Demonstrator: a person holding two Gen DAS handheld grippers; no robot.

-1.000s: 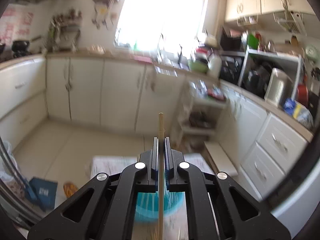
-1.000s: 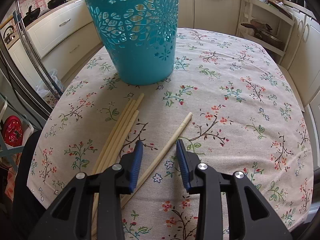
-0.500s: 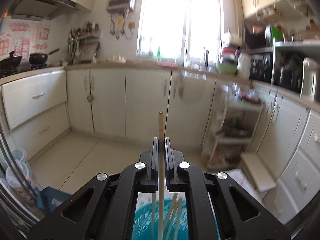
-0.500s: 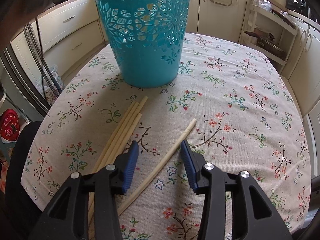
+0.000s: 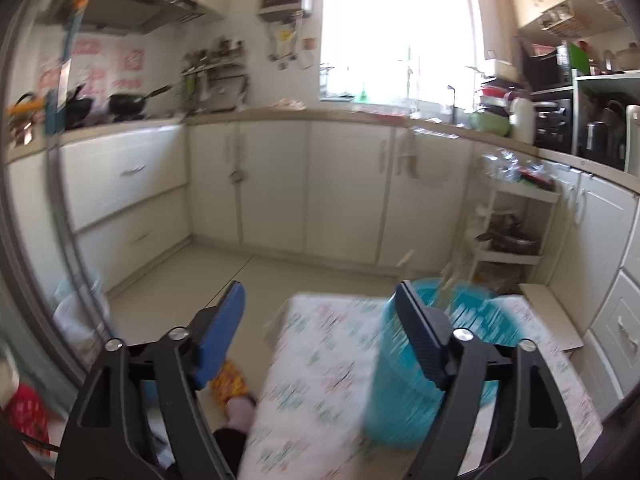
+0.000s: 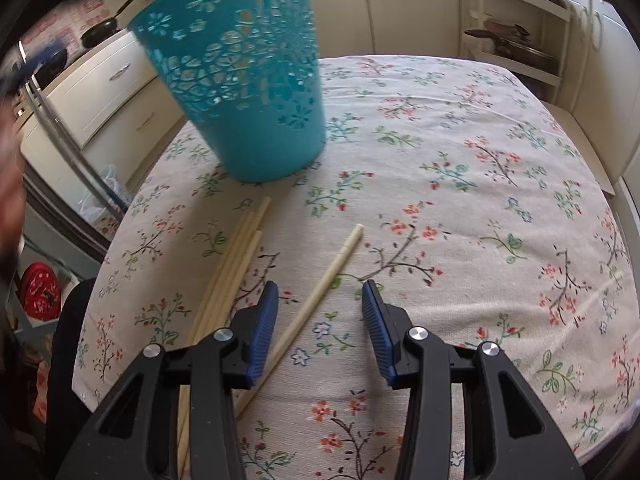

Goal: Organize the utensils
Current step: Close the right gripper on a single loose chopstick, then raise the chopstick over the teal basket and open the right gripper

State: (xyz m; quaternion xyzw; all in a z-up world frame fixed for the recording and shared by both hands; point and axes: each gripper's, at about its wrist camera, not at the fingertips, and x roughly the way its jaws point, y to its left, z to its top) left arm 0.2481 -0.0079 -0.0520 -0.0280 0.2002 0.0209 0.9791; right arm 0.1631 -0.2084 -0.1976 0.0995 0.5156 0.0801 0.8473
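Left gripper (image 5: 320, 312): jaws opening, wide apart, nothing between the pads; view blurred. Teal basket (image 6: 240, 80) near the table's (image 6: 480, 200) far left corner, standing tilted on the floral cloth (image 6: 460, 140); pale sticks (image 5: 448, 272) blurred above its rim in the left wrist view. Bundle of chopsticks (image 6: 232, 264) lying near the left edge, tips toward the basket, just short of its base. Single chopstick (image 6: 328, 276) lying apart from the bundle, slanting toward the near edge. Right gripper (image 6: 320, 320): jaws partly spread, astride the single chopstick; left pad close to it, whether touching cannot be told; right pad clear of it.
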